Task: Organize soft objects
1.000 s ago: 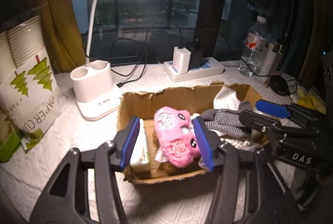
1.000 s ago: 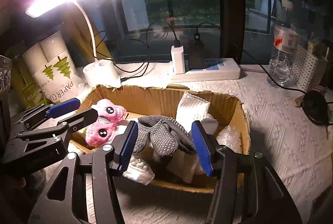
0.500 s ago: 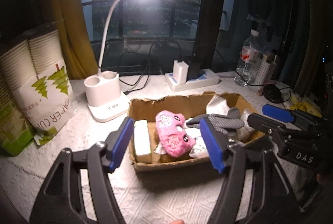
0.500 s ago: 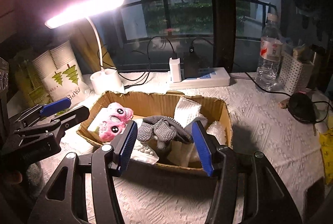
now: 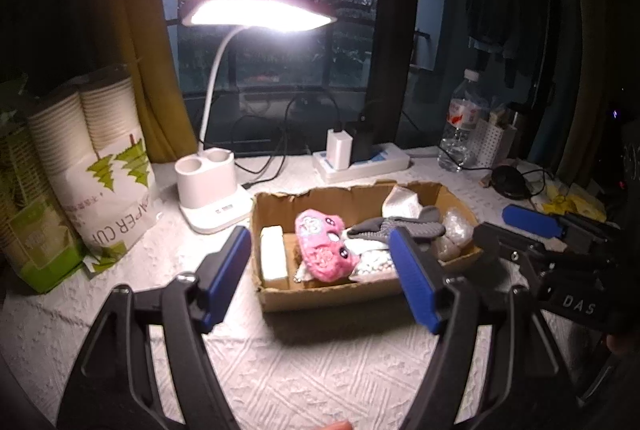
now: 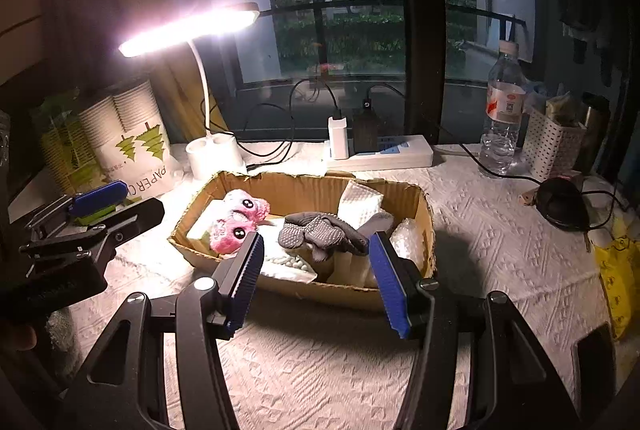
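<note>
A torn cardboard box [image 5: 320, 300] [image 6: 320, 294] sits on the white textured cloth. It holds a pink plush toy [image 5: 324, 250] [image 6: 240, 218], a grey dotted glove [image 5: 400, 226] [image 6: 320, 230], a folded paper towel [image 6: 360, 204], bubble wrap [image 6: 410, 238] and a white foam block [image 5: 274, 258]. My left gripper [image 5: 319, 236] hovers short of the box's near wall, its jaws opening, with nothing between them. My right gripper [image 6: 315, 238] is held open and empty before the box's near right side.
A lit white desk lamp [image 5: 212, 190] stands behind the box on the left. A sleeve of paper cups [image 5: 100, 166] is at far left. A power strip with chargers [image 6: 380, 150], a water bottle [image 6: 504, 118], a perforated white holder [image 6: 554, 146] and a yellow bag [image 6: 616, 278] are to the right.
Both grippers pulled back and up from the box, which now looks smaller. The left jaws spread wider and came away from the pink plush, which stays in the box.
</note>
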A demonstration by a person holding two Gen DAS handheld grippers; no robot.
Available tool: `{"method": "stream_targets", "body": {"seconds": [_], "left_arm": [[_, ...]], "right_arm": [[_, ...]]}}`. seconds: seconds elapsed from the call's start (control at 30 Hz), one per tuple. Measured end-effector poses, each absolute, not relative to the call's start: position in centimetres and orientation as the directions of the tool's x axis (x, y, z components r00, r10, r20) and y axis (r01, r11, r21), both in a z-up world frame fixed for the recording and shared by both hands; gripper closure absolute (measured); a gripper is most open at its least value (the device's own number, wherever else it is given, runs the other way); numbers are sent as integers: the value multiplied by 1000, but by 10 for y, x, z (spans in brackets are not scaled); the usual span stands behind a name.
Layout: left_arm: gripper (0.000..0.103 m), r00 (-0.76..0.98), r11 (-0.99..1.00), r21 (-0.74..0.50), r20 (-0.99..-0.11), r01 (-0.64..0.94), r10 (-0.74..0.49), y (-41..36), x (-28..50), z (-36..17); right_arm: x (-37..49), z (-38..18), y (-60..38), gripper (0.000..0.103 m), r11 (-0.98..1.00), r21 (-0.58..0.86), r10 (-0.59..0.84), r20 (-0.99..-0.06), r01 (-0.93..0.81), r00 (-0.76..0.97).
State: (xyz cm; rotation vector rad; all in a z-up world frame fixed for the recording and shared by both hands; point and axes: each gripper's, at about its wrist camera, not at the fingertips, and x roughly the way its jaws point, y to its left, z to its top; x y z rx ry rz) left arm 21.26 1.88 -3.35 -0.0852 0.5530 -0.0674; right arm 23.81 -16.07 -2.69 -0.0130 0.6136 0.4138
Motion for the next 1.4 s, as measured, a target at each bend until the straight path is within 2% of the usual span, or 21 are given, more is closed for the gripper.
{"method": "stream_targets", "body": {"seconds": [0.43,0.6,1.0,1.07,1.13,1.33,1.37,1.4], "left_arm": [[29,863,994,-99,-498,42,-86,16,170,-26],[18,866,993,-102,-490,54,-97,12,156,-23],[17,890,992,-92,-442,82,-115,9,119,-3],[17,893,991,-92,-433,93,-124,8,115,2],[17,898,991,-87,-421,99,-127,7,110,7],[17,916,993,-77,-384,94,-117,4,99,24],[15,920,993,-73,-376,90,-112,4,97,27],[8,923,994,-70,-371,87,-107,3,95,30]], "right_arm": [[197,-19,-165,45,921,89,364,-539,-379,759],[180,-15,-169,44,924,80,356,-529,-373,770],[146,2,-178,44,932,64,342,-478,-357,809],[141,6,-179,43,933,59,341,-464,-356,818],[136,11,-181,35,934,55,340,-450,-354,826],[123,30,-187,32,937,42,334,-405,-347,852],[121,33,-188,32,938,37,331,-396,-346,856],[118,37,-188,32,938,33,329,-385,-344,862]]}}
